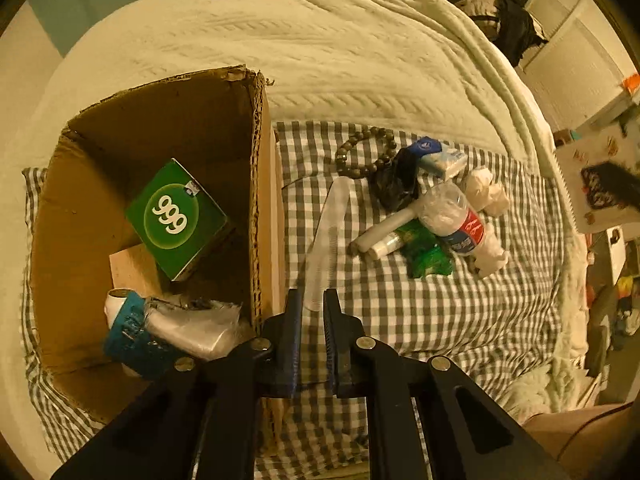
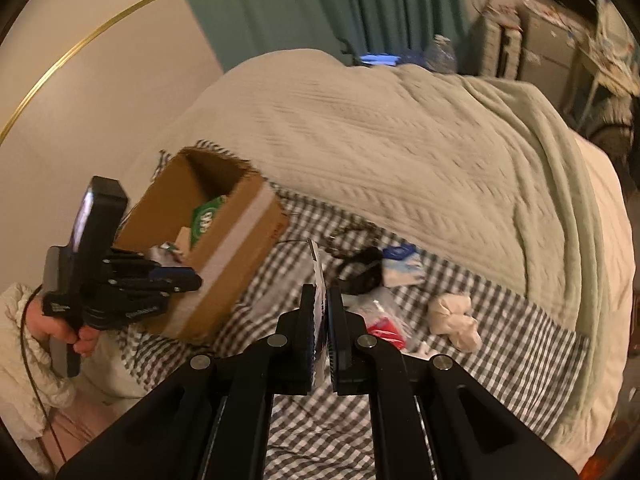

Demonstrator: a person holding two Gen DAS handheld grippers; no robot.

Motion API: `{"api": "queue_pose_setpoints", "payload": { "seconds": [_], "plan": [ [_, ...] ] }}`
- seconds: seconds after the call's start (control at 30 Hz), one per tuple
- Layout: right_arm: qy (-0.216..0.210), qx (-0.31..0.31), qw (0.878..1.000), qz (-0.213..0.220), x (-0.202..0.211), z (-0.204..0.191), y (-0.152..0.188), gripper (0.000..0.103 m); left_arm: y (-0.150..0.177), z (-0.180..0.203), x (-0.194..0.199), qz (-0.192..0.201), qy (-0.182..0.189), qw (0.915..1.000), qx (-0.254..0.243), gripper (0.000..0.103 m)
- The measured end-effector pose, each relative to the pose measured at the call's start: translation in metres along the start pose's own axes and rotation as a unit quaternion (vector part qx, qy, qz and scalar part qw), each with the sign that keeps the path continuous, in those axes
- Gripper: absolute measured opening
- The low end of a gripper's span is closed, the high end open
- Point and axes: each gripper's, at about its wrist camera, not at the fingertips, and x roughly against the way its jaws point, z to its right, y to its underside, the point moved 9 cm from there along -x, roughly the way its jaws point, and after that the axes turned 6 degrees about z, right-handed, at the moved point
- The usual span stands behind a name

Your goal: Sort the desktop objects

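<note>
Two grippers: right gripper (image 2: pixel 322 300) clamps thin flat item (image 2: pixel 319 276), possibly card; left gripper (image 1: pixel 312 304) narrow, empty.

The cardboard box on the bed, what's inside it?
Inside the cardboard box lie a green packet marked 999, a wooden block partly under it, and a blue-labelled roll with clear plastic. Anything beneath these is covered.

Left gripper (image 1: pixel 312 304) hovers, jaws narrowly parted, over a gingham cloth (image 1: pixel 440 312); a green "999" box (image 1: pixel 176 220) lies inside the cardboard box (image 1: pixel 80 208); a clear comb (image 1: pixel 328 240) rests beside it.
</note>
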Motion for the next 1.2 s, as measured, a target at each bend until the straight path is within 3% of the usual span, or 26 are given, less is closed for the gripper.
{"api": "queue_pose_setpoints", "payload": {
  "seconds": [0.07, 0.2, 0.43, 0.57, 0.63, 0.77, 0.83, 0.97, 1.1, 1.2],
  "plan": [
    [0.001, 0.008, 1.000, -0.006, 0.000, -0.009, -0.002, 0.005, 0.003, 0.004, -0.002, 0.000, 0.002, 0.9999, -0.011, 0.015],
    [0.017, 0.014, 0.999, -0.029, -0.006, -0.013, -0.008, 0.005, 0.003, 0.010, -0.010, 0.007, -0.003, 0.9997, -0.023, 0.046],
    [0.045, 0.021, 0.998, -0.045, -0.032, 0.000, -0.013, 0.005, -0.009, 0.025, -0.039, 0.043, -0.025, 0.9971, -0.057, 0.048],
    [0.043, 0.015, 0.996, -0.073, -0.052, 0.016, 0.011, 0.005, -0.018, 0.043, -0.051, 0.076, -0.043, 0.9916, -0.096, 0.062],
    [0.046, 0.007, 0.996, -0.077, -0.061, 0.025, 0.013, 0.005, -0.022, 0.050, -0.054, 0.088, -0.048, 0.9889, -0.109, 0.063],
    [0.036, 0.010, 0.996, -0.076, -0.065, 0.027, 0.011, 0.005, -0.030, 0.067, -0.056, 0.105, -0.017, 0.9868, -0.122, 0.064],
    [0.026, 0.007, 0.997, -0.074, -0.068, 0.026, 0.010, 0.005, -0.032, 0.071, -0.058, 0.109, -0.019, 0.9856, -0.127, 0.064],
    [0.014, 0.000, 0.996, -0.083, -0.073, 0.026, 0.015, 0.005, -0.030, 0.064, -0.081, 0.090, -0.036, 0.9858, -0.138, 0.064],
    [0.016, -0.008, 0.996, -0.088, -0.074, 0.031, 0.021, 0.005, -0.014, 0.045, -0.115, 0.043, -0.053, 0.9892, -0.130, 0.064],
    [0.017, -0.011, 0.996, -0.084, -0.071, 0.034, 0.022, 0.005, -0.009, 0.039, -0.127, 0.031, -0.067, 0.9860, -0.150, 0.064]
  ]
}}
